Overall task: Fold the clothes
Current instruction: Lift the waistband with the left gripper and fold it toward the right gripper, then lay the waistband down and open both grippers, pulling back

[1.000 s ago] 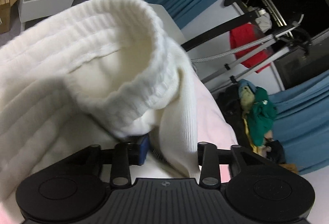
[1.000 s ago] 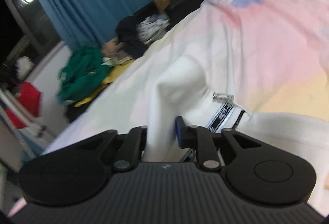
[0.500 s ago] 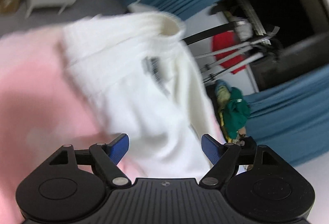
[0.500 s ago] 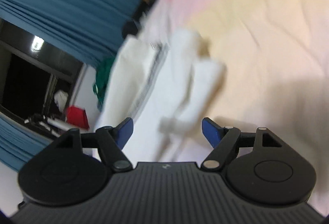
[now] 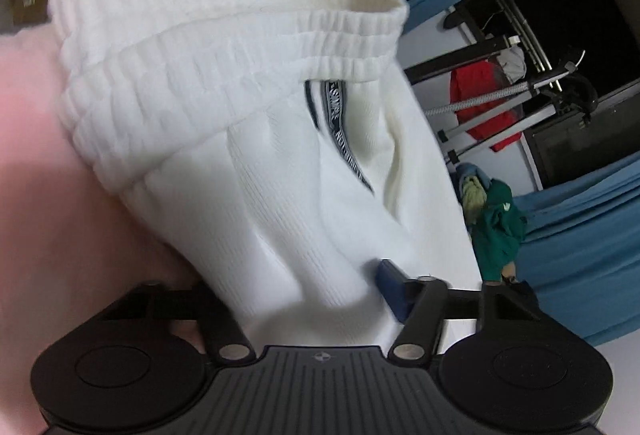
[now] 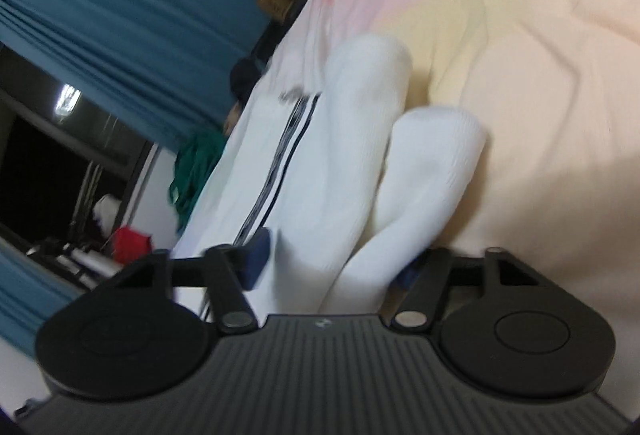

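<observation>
the white trousers (image 5: 280, 163) lie on the bedsheet (image 6: 540, 83), which serves as the landmark here: the ribbed waistband (image 5: 224, 47) rises off the pink part of the sheet, and the two cuffed legs (image 6: 432, 171) lie side by side on its yellow part.

the left gripper (image 5: 316, 299) has just been closing, and its jaws now clench a bunched fold of the trousers just below the waistband; one blue pad (image 5: 394, 293) presses into the cloth, the other is buried under it. the right gripper (image 6: 332, 263) has likewise just been closing and now pinches both legs together near the cuffs, with a blue pad (image 6: 256, 255) against the striped side seam (image 6: 276, 175).

the step in hand looks like taking a fresh hold at both ends, ready to fold the trousers over on the sheet. to do it well, both layers should sit fully between the pads, not just the top one, or the lower layer will sag and drag on the sheet. lift both ends evenly, keep the cloth lightly taut between the grippers, and line cuffs with waistband before laying it flat. the knit looks soft and stretchy, so a hard pull would skew the seam. the right view is blurred, so how deep that grip sits is hard to tell.
</observation>
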A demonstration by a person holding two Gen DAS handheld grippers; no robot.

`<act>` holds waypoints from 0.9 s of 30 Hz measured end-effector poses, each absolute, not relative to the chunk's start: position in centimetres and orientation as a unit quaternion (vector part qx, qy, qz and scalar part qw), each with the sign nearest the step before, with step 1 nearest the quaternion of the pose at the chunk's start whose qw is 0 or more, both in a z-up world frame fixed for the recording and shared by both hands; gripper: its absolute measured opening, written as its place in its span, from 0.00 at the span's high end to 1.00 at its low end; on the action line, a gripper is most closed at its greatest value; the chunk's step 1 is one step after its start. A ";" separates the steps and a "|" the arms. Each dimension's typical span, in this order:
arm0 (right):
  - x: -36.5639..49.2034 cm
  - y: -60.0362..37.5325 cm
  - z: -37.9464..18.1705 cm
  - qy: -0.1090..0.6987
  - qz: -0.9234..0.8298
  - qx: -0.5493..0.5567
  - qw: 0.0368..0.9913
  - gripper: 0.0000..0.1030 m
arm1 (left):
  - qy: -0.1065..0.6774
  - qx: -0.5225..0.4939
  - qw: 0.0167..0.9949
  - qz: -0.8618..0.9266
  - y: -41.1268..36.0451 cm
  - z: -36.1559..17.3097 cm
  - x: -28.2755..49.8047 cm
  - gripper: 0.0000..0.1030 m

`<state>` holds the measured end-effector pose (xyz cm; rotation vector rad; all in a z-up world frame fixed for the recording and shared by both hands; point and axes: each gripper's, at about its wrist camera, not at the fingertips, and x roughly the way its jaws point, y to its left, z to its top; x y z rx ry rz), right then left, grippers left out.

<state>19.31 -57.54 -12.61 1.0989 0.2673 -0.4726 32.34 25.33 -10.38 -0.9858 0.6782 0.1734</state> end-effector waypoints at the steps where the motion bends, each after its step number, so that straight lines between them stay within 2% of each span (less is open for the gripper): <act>1: 19.4 -57.7 -12.7 0.123 -0.227 0.517 0.816 0.79 | 0.316 -0.467 0.822 0.082 25.5 -10.4 32.1 0.60; 3: 19.7 -58.1 -12.5 0.120 -0.229 0.513 0.818 0.85 | 0.312 -0.474 0.819 0.083 25.7 -10.3 31.6 0.73; 8: 18.2 -57.5 -9.9 0.117 -0.247 0.492 0.827 0.88 | 0.299 -0.465 0.831 0.065 26.2 -8.2 29.5 0.81; 18: 9.5 -55.5 -6.0 0.141 -0.266 0.520 0.799 0.89 | 0.284 -0.480 0.829 0.038 29.1 -2.6 19.6 0.82; 23: 4.9 -54.8 -5.6 0.166 -0.270 0.542 0.778 0.88 | 0.315 -0.494 0.808 0.057 31.5 -3.0 13.0 0.81; 27: 2.1 -54.8 -6.5 0.187 -0.280 0.558 0.758 0.88 | 0.342 -0.462 0.814 0.083 31.4 -3.6 9.7 0.78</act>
